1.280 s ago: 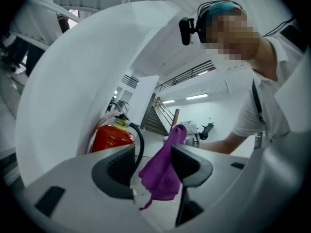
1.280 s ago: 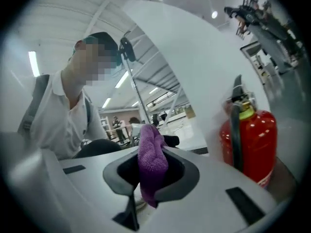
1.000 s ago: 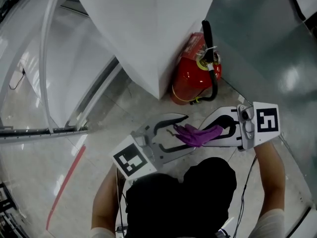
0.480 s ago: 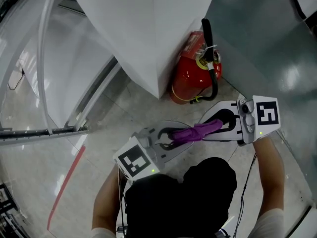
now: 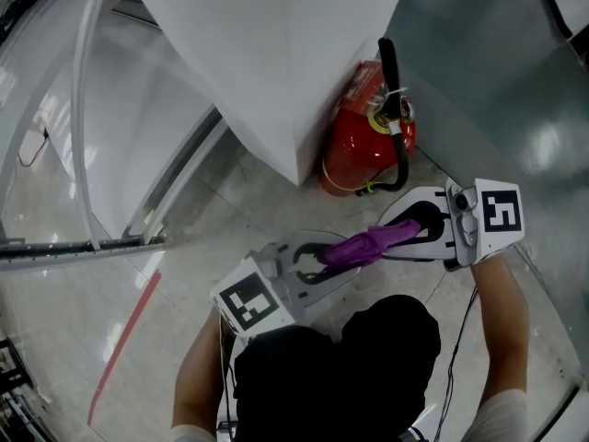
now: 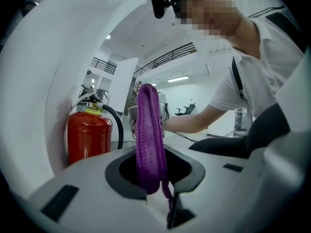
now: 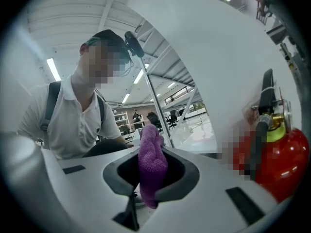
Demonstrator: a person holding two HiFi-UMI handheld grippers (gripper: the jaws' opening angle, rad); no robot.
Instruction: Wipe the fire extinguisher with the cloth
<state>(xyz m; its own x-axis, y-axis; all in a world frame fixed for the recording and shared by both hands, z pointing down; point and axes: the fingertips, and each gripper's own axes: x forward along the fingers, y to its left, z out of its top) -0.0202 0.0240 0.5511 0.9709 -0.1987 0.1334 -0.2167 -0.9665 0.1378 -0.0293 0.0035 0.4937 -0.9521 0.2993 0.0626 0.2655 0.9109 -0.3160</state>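
Note:
A red fire extinguisher (image 5: 363, 141) with a black hose stands on the floor in the corner beside a white pillar. A purple cloth (image 5: 366, 245) is stretched as a rolled band between my two grippers, just in front of the extinguisher. My left gripper (image 5: 322, 254) has just been closing and is now shut on the cloth's left end (image 6: 148, 140). My right gripper (image 5: 411, 232) is shut on the other end (image 7: 151, 166). The extinguisher stands at the left (image 6: 86, 137) of the left gripper view and at the right edge (image 7: 284, 164) of the right gripper view.
The white pillar (image 5: 276, 53) rises left of the extinguisher and a grey-green wall panel (image 5: 497, 81) runs behind it. A metal rail (image 5: 83, 242) and a red floor line (image 5: 124, 339) lie to the left. The person's dark trousers (image 5: 340, 366) fill the bottom centre.
The left gripper's jaws closed on the loose end of the cloth. The cloth, which hung slack from the right gripper, is now pulled into a tight band between both grippers.

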